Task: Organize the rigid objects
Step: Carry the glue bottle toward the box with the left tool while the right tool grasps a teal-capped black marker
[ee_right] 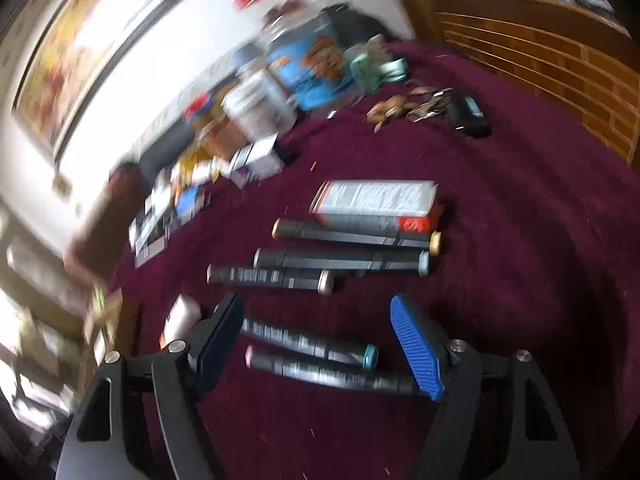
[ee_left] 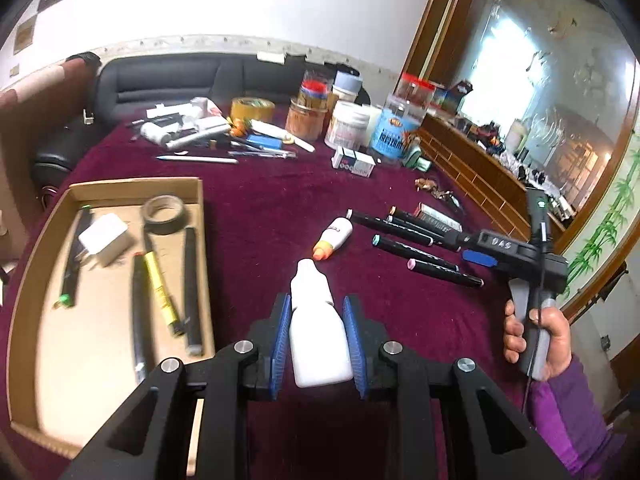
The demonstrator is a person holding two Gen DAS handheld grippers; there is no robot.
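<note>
Faintly, "UAS" on right tongs (ee_left: 478,258); left tongs (ee_left: 318,336) grip unlabelled bottle (ee_left: 316,336) — plain white

We see a tabletop (ee_left: 280,208) draped in deep maroon cloth. Behind it runs a white wall (ee_left: 224,4) with a pale patterned border (ee_left: 192,42) along its lower edge. A dark sofa (ee_left: 168,76) stands against that wall, just beyond the tabletop. On the right we find a large wood-framed mirror (ee_left: 532,92), bright with reflected window light, and slatted wooden panelling (ee_left: 476,172) below it. Green bamboo decoration (ee_left: 608,232) marks the wall beside the mirror's frame. In the right wrist view a framed picture (ee_right: 88,44) hangs on the white wall, blurred.
</note>
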